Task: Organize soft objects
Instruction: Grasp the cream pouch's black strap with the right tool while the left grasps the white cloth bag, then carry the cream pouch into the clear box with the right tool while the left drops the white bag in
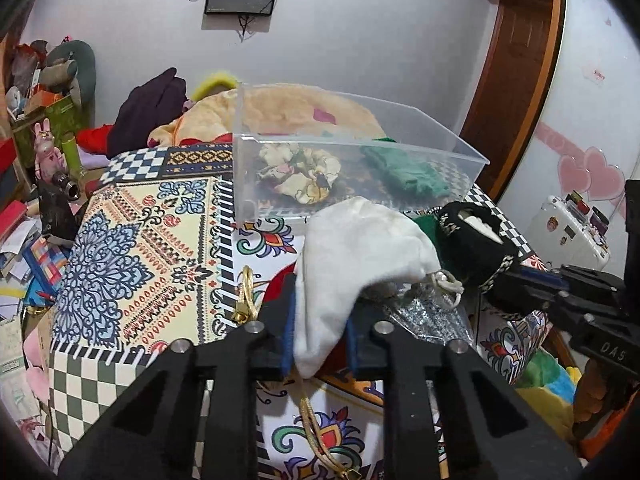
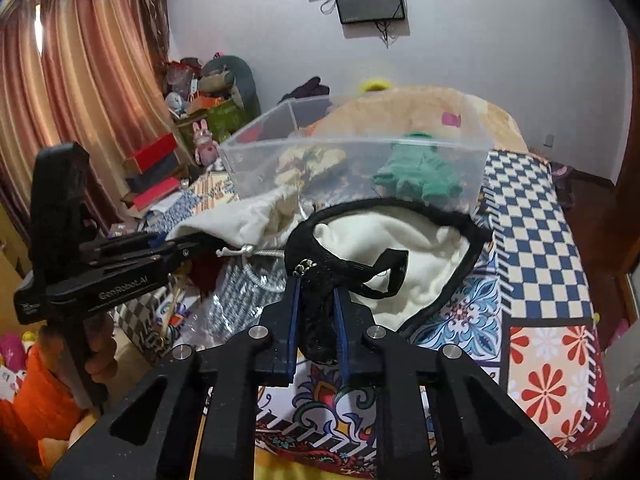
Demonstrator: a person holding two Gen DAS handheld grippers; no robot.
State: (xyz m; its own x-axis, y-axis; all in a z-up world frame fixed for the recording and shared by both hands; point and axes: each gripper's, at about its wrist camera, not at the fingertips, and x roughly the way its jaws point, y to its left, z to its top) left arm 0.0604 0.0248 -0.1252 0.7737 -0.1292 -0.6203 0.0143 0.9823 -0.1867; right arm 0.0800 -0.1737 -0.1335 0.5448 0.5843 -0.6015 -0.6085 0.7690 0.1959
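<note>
My left gripper (image 1: 320, 300) is shut on a white drawstring pouch (image 1: 360, 248) and holds it above the patterned bedspread (image 1: 140, 240). My right gripper (image 2: 316, 292) is shut on the rim of a black fleece-lined hat (image 2: 400, 240), whose white lining faces up. The hat also shows in the left wrist view (image 1: 472, 240), and the pouch in the right wrist view (image 2: 240, 216). A clear plastic bin (image 1: 344, 148) stands just beyond both, holding a floral scrunchie (image 1: 300, 172) and a green cloth (image 1: 404, 172).
A silver glitter bag (image 1: 428, 312) and a gold cord (image 1: 248, 292) lie under the pouch. A beige blanket (image 1: 288, 108) is heaped behind the bin. Cluttered boxes and toys (image 1: 40, 120) stand left of the bed. A wooden wardrobe (image 1: 516, 60) is at right.
</note>
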